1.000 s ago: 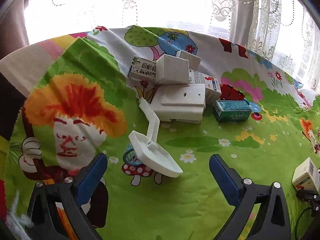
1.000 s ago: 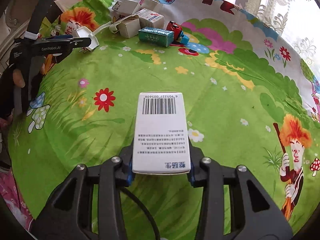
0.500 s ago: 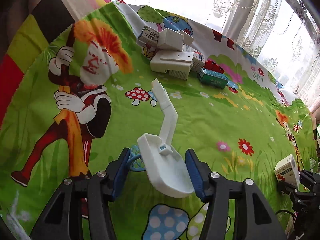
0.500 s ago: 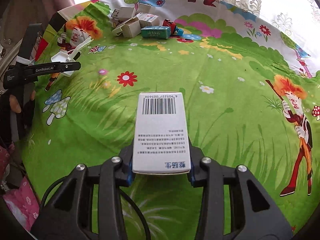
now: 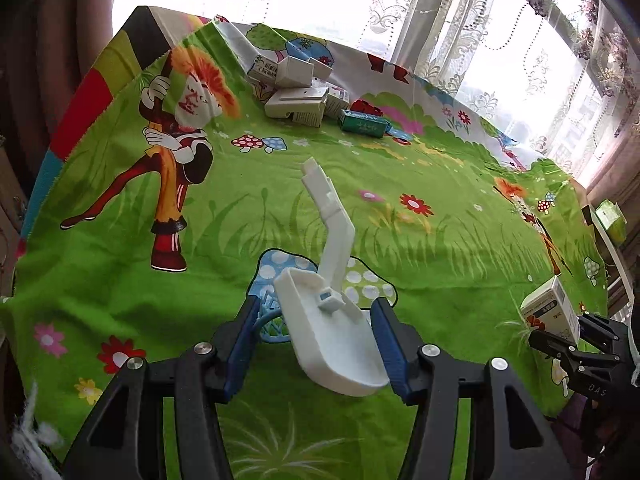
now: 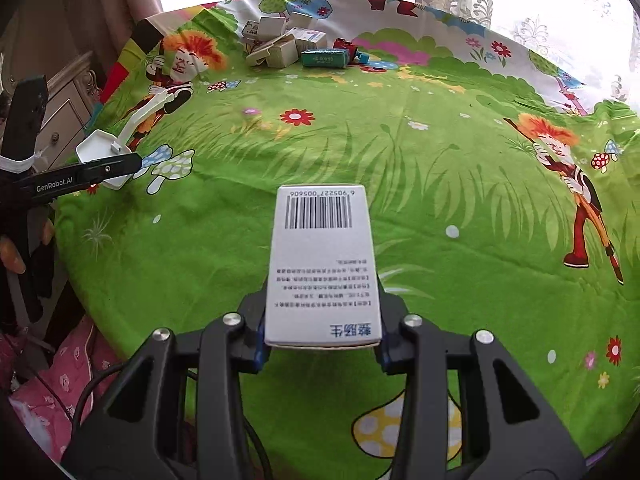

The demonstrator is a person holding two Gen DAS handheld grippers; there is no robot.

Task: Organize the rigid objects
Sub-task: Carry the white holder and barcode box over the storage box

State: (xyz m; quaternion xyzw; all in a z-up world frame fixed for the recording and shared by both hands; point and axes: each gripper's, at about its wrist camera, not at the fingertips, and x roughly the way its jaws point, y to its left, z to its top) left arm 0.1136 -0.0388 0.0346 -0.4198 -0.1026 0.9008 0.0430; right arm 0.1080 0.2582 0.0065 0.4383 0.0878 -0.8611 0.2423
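- The left gripper [image 5: 314, 344] is clamping the wide scoop end of a white plastic bracket [image 5: 332, 332] between its blue pads [image 5: 240, 344], with the bent arm of the piece sticking up and forward over the green cartoon tablecloth [image 5: 440, 240].
- The right gripper [image 6: 322, 340] is pinching a white medicine box [image 6: 322, 264] by its near end, barcode face up, so most of the box is jutting out beyond the fingers.
- Both loads are hanging above the near part of the table, well apart from the cluster of small boxes [image 6: 288, 42] and the green carton [image 6: 324, 58] lying at the far edge by the window.
- Judging by the task, the step in hand is carrying each piece to where it belongs, likely that far pile.
- The bracket looks awkward: the grip is sitting on a curved, tapering shell, so it could be twisting or slipping if the wrist swings quickly; keeping the scoop level and moving slowly should help.
- The box is held only at its tail, so lowering it flat until the far end is touching the cloth before letting go would be avoiding a tip or a bounce.
- The long arm of the bracket should be kept clear of the pile during approach, or it may be knocking the stacked boxes over.
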